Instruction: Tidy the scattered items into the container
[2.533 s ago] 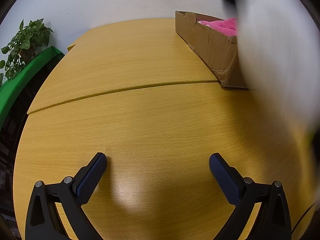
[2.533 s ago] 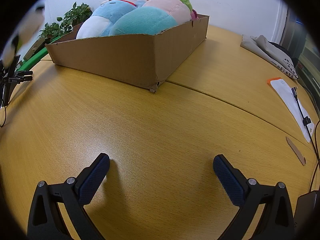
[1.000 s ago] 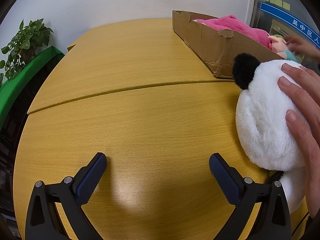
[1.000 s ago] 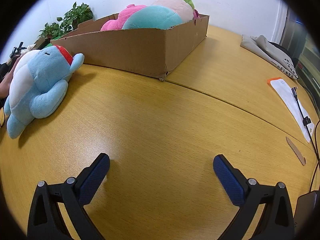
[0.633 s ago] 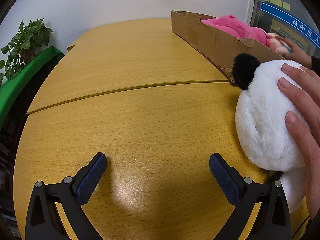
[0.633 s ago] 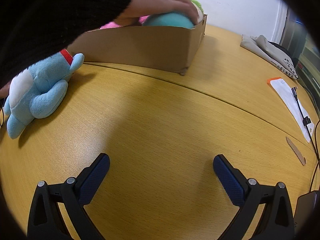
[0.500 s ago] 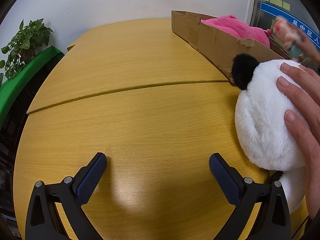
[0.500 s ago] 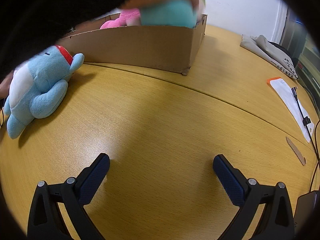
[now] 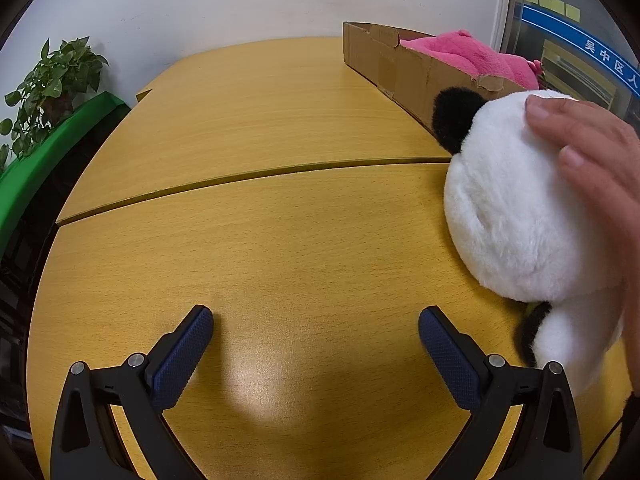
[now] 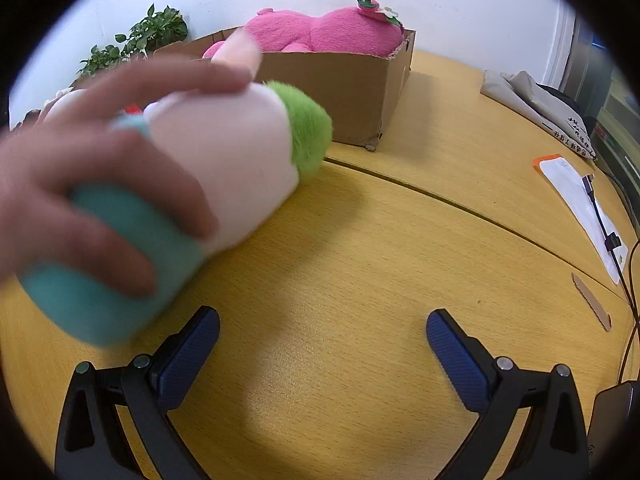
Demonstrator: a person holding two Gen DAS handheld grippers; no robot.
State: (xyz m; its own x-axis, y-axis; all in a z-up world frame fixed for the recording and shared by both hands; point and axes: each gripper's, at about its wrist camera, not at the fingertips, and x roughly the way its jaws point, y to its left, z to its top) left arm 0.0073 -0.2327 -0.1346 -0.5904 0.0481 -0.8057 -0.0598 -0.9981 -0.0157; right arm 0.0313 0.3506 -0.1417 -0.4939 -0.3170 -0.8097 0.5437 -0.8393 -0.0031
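The wooden tabletop (image 9: pixel 280 240) has been restocked in the last couple of seconds: a bare hand (image 10: pixel 80 168) is now setting a teal, cream and green plush (image 10: pixel 192 184) down near the right gripper's side, having lifted it out of the cardboard box (image 10: pixel 340 80) half a second ago. Another hand (image 9: pixel 592 160) rests on a white panda plush (image 9: pixel 516 208) by the right edge of the tabletop in the left wrist view, touching or nearly touching the box's near corner; a second ago it held that toy much the same way. The box, which earlier held several toys, now shows only a pink plush (image 10: pixel 320 32).

So the scattering is still under way, and I judge the tidying itself has not begun: at least two toys must go back into the box.

The left gripper (image 9: pixel 316 344) and the right gripper (image 10: pixel 323 344) have not moved, fingers spread wide, holding nothing, low over bare wood.

The teal plush is motion-blurred, so whether it rests on the tabletop I cannot tell. The panda's body is cut off at the frame edge and partly covered by the hand. The blue plush seen a second ago is hidden behind the hand, only a red scrap showing. The box interior is mostly out of sight.
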